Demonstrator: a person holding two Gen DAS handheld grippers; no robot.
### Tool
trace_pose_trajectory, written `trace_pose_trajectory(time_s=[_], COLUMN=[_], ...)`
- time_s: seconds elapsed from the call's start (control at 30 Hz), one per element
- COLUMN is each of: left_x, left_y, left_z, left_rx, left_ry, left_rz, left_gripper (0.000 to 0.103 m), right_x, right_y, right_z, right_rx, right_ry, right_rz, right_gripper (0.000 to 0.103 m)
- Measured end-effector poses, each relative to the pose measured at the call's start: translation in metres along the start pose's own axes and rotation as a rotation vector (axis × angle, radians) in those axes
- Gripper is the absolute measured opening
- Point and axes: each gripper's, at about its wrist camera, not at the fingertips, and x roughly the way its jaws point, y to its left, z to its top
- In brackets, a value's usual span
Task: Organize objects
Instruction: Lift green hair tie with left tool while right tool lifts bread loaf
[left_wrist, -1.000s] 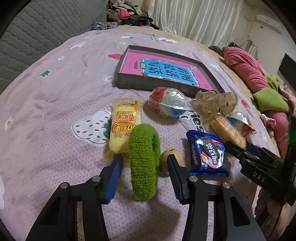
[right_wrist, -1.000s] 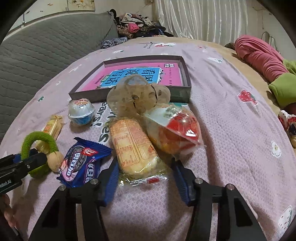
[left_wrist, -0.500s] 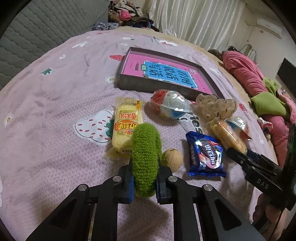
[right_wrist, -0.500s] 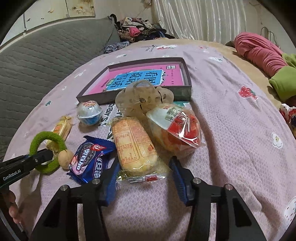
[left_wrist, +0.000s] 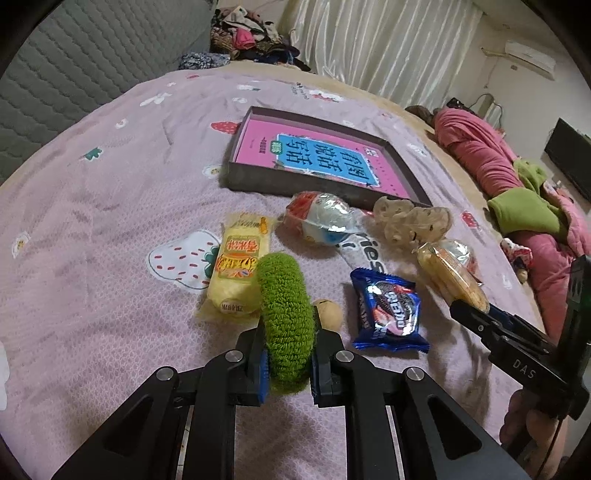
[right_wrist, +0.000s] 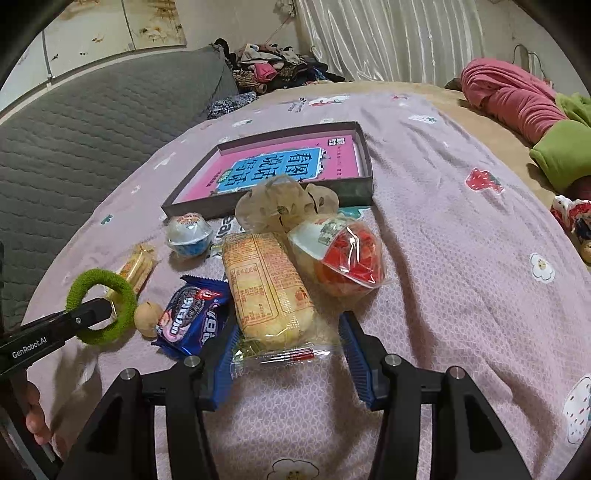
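The left gripper (left_wrist: 287, 363) is clamped tight on the near arc of a fuzzy green ring (left_wrist: 286, 317), which stands on edge on the lilac bedspread (left_wrist: 92, 236); the ring's bottom is hidden between the blue pads. Behind it at one o'clock a small tan ball (left_wrist: 328, 312) peeks out, half covered. A yellow snack packet (left_wrist: 240, 273) lies at eleven o'clock of the ring, touching it.

The right gripper (right_wrist: 290, 350) has its jaws partway apart around the near end of a clear-wrapped biscuit pack (right_wrist: 267, 284); whether the pads actually press the wrapper cannot be told. A blue cookie packet (right_wrist: 192, 314) sits at nine o'clock of that pack, its corner tucked behind the left pad. The shallow box (right_wrist: 354, 188) lies at twelve o'clock, its front wall partly masked by a crumpled translucent bag (right_wrist: 280, 205).
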Motion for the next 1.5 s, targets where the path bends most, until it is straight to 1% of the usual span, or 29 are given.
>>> trace_pose_trajectory(time_s=[0.6,1.1,1.3,1.5], left_x=[-0.019,-0.041,-0.048,-0.050], left_y=[-0.012,-0.026,-0.029,-0.034], left_z=[0.023,0.047,0.056,0.068], left_rx=[0.014,0.046,0.054,0.082], left_ry=[-0.035,-0.090,-0.110,-0.131], left_rz=[-0.036,-0.045,-0.039,-0.007], left_gripper=[0.016,0.016,0.015,0.015], right_x=[-0.030,-0.046,-0.053,-0.056], right_y=[0.006,0.009,0.010,0.013], right_z=[0.024,0.039,0.045,0.050], right_rx=[-0.003,-0.014,-0.015,-0.020], right_ry=[-0.071,-0.109,-0.126,-0.137], right_rz=[0.004,0.021,0.025,0.032], right_gripper=[0.053,0.053,0.053,0.053])
